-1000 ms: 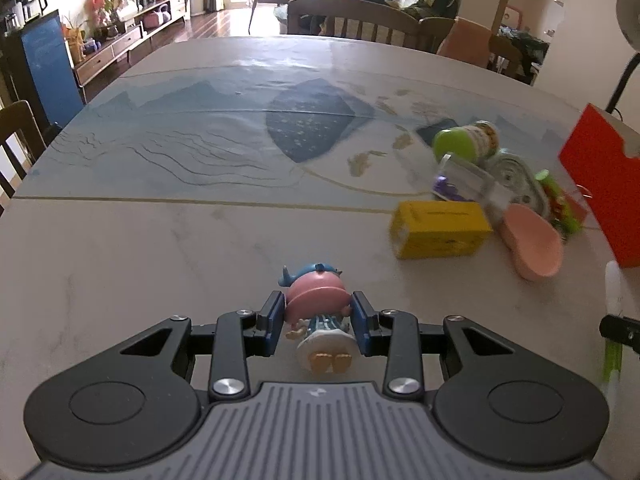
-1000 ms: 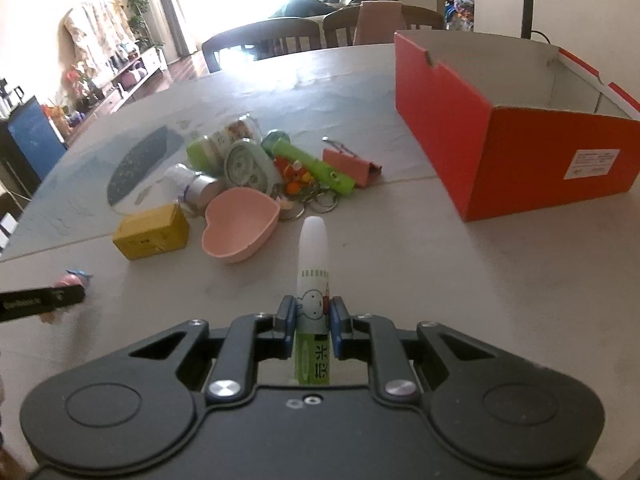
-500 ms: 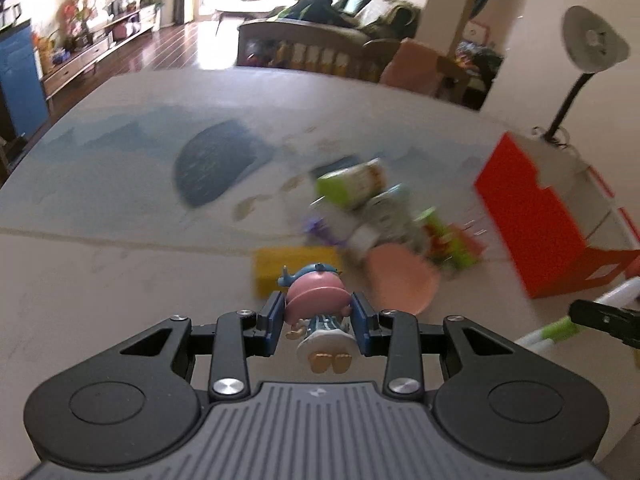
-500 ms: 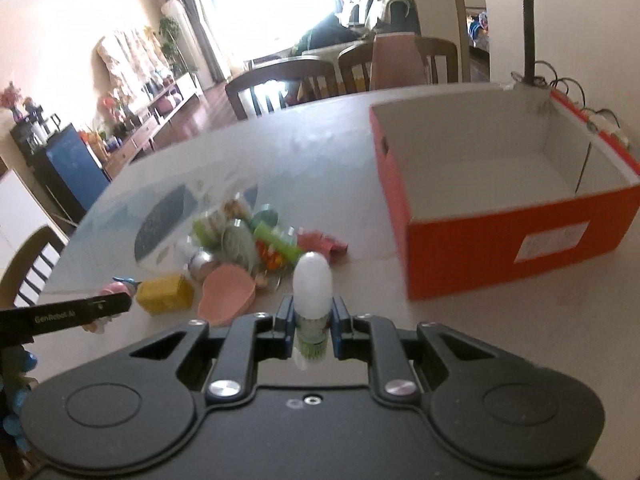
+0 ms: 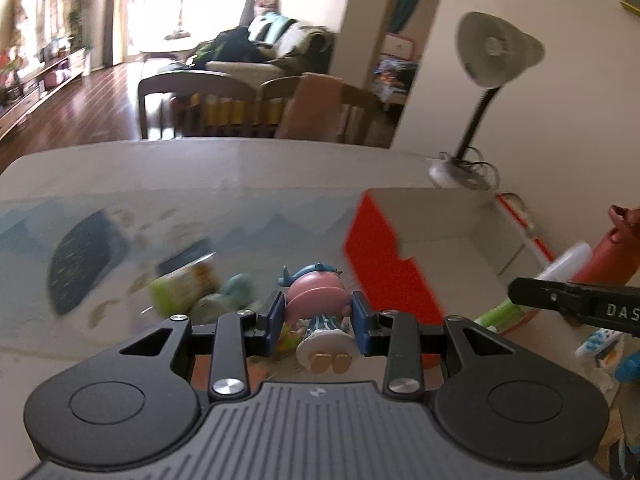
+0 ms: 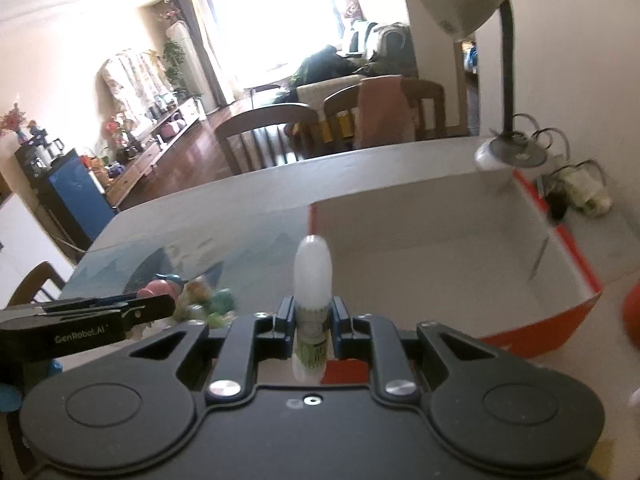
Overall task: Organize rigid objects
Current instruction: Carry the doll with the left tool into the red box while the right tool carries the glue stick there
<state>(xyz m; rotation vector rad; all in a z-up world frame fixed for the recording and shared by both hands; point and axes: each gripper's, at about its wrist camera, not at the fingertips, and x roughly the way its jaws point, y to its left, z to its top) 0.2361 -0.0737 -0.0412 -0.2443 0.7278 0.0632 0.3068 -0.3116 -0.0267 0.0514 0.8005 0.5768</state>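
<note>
Left wrist view: my left gripper (image 5: 316,318) is pinching a small figurine (image 5: 320,320) with a pink head and striped outfit; the blue pads press on both of its sides and its feet point back toward the camera. I carry it in the air above the table (image 5: 248,168). Ahead and to the right stands the red box (image 5: 384,264), open at the top, with a pale interior. Its floor shows no items in the part visible here. To the left of the figurine, a blurred cluster of loose items (image 5: 192,288) lies on the table: a green-capped container and a teal piece are distinguishable, the rest is not. My right gripper (image 5: 576,304) enters at the right edge, holding a white-and-green tube (image 5: 560,268). A desk lamp (image 5: 492,64) stands beyond the box.

Right wrist view: my right gripper (image 6: 313,328) is clamped on the tube (image 6: 313,276), which points forward, its white end leading. The box (image 6: 440,256) lies directly ahead and slightly right; its visible floor is bare. The left gripper (image 6: 92,316) appears at the left, above the pile (image 6: 204,300).

Progress assessment: two items are lifted and held near the box; neither is deposited yet. I judge the task to be at an early stage, since the pile remains on the table. The next operation calls for positioning each item over the opening before release.
</note>
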